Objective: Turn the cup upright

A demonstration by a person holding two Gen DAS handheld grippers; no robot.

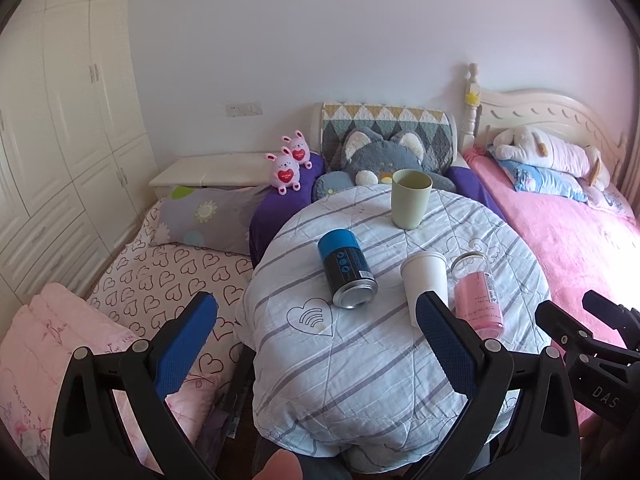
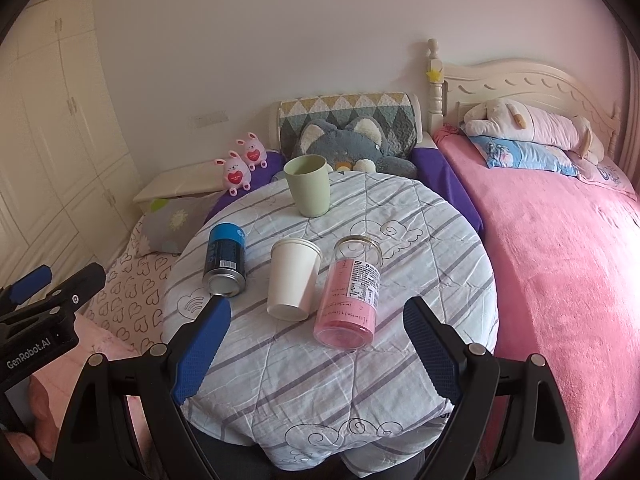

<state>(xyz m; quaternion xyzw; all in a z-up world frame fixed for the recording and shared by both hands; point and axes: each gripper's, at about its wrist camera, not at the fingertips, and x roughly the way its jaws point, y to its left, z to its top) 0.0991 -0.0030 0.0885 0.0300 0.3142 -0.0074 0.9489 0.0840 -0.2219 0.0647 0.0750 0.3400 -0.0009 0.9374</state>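
Observation:
A white paper cup [image 2: 294, 278] lies on its side on the round cloth-covered table [image 2: 360, 380], mouth toward the back; it also shows in the left wrist view [image 1: 425, 284], partly behind a finger. A green cup [image 2: 307, 185] stands upright at the table's far side [image 1: 411, 199]. My right gripper [image 2: 316, 320] is open and empty, just in front of the white cup. My left gripper [image 1: 316, 316] is open and empty, near the table's front left.
A blue and black can [image 2: 225, 260] lies left of the white cup. A glass jar with pink contents [image 2: 352, 300] lies right of it. Beds with pillows and plush toys [image 2: 352, 144] surround the table; a wardrobe [image 1: 52, 140] stands left.

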